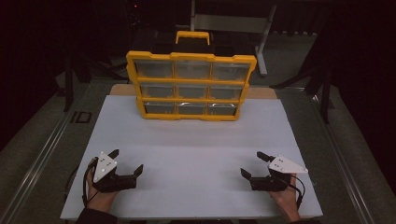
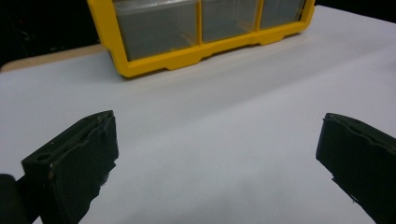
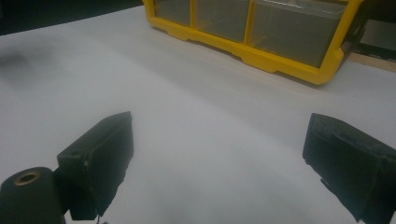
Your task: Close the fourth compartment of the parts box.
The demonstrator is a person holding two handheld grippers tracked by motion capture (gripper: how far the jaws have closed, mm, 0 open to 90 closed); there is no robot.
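The room is dark beyond the work area, with a metal frame and black stands dimly visible at the back. The bench (image 1: 196,140) carries a white board that covers most of its top; a strip of bare wood shows at the far edge. A yellow organizer case (image 1: 190,86) stands upright on its edge at the far middle of the white surface, its face tilted slightly back and turned toward the person. It has nine clear-fronted compartments in three rows of three, and a yellow carry handle (image 1: 192,37) rises at its top. In both gripper views its lowest row of compartments appears at the top of the frame, well apart from the jaws. The left gripper (image 1: 125,162) rests low over the near left corner of the white surface, held in the person's left hand (image 1: 100,198), jaws released and spread wide with nothing between them. The right gripper (image 1: 252,164) sits over the near right corner in the right hand (image 1: 285,198), likewise released, jaws wide apart over bare white surface. Both grippers point toward the case, and each carries a grey three-cornered plate on top.
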